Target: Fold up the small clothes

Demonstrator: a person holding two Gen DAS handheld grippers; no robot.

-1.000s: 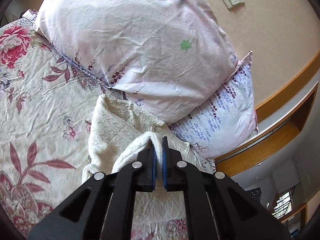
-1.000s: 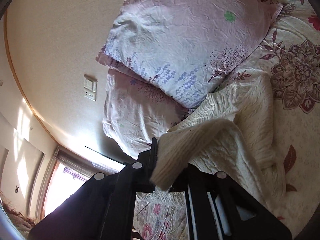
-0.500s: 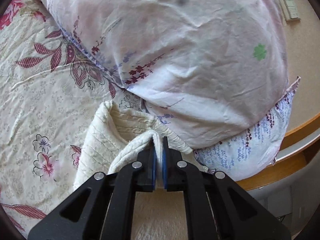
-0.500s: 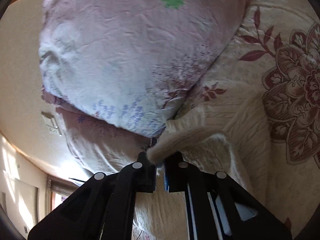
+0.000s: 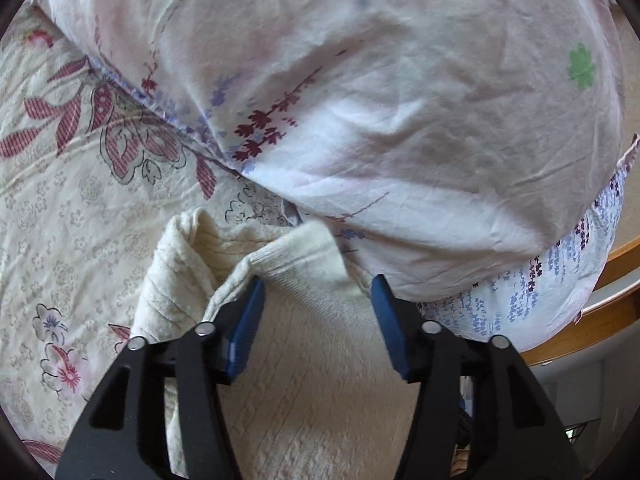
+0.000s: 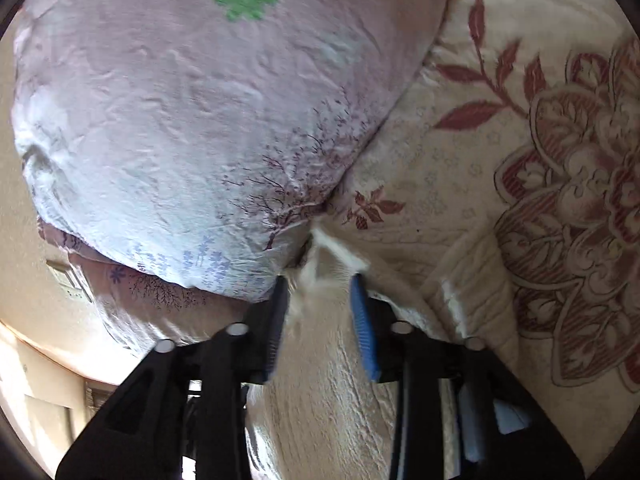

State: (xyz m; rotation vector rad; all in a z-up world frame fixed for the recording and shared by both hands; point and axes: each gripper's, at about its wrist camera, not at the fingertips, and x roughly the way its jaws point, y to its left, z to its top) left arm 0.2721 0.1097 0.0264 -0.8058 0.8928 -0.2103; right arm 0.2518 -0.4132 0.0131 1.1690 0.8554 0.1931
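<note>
A cream knitted sweater [image 5: 312, 380] lies on the floral bedsheet [image 5: 60, 208], its far edge against the pillows. My left gripper [image 5: 318, 292] is open, its blue pads apart on either side of a loose ribbed fold of the sweater. In the right wrist view the sweater [image 6: 332, 400] fills the lower middle. My right gripper [image 6: 320, 294] is open too, with a blurred sweater corner lying between its pads, right at the pillow's edge.
A large pale pink pillow [image 5: 380, 100] with small flower prints lies just beyond both grippers, on a second pillow [image 5: 560, 280]. It also shows in the right wrist view [image 6: 180, 120]. A wooden headboard ledge [image 5: 600, 320] runs behind. A wall switch [image 6: 64, 276] is at left.
Both grippers moved forward and down toward the pillows with the sweater edge, then opened and let it go. The fold now rests loose on the sweater.
</note>
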